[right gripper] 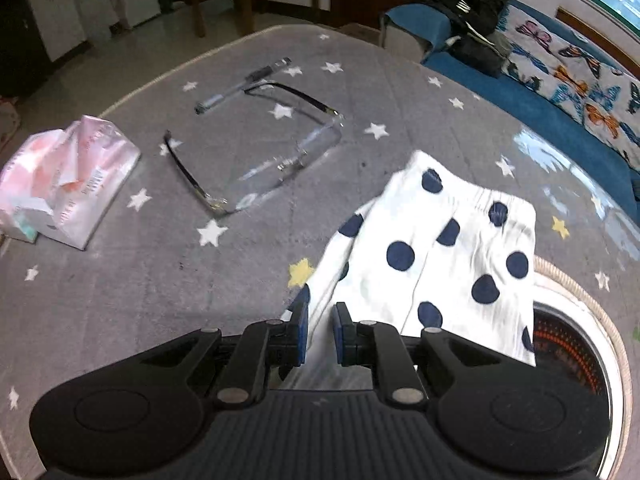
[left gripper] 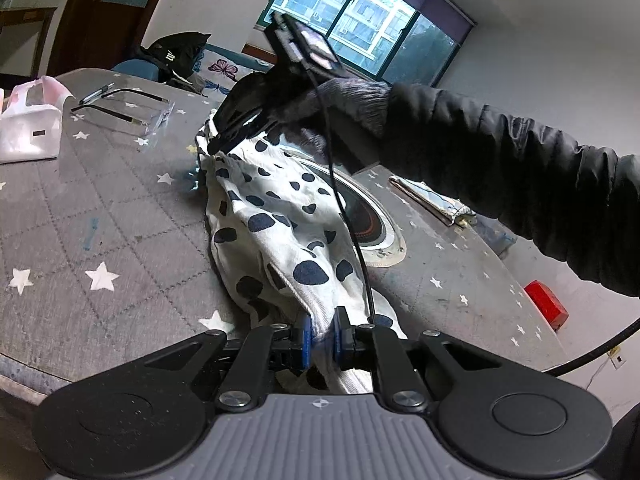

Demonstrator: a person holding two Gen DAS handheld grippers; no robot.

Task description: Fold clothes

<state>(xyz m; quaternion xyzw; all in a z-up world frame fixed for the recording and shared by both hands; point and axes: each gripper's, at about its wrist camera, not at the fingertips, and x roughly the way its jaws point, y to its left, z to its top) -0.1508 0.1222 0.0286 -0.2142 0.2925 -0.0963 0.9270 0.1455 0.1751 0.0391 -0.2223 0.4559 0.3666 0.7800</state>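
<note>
Your left gripper (left gripper: 322,334), at the bottom centre of its view, is pinching a bunched end of the white garment with dark spots (left gripper: 276,232) between its blue pads. From there the cloth is stretching up the middle of the frame across the grey star-printed counter (left gripper: 104,216) to your right gripper (left gripper: 224,138), which is clamping the far end; your gloved hand (left gripper: 344,108) and dark sleeve (left gripper: 520,176) are reaching in from the right. In the right wrist view that gripper (right gripper: 320,334) is nipping an edge of the garment (right gripper: 440,248), narrow, at the lower centre. Beyond it, eyeglasses (right gripper: 256,148) are lying left of centre and a pink tissue pack (right gripper: 68,184) is sitting at the left edge.
</note>
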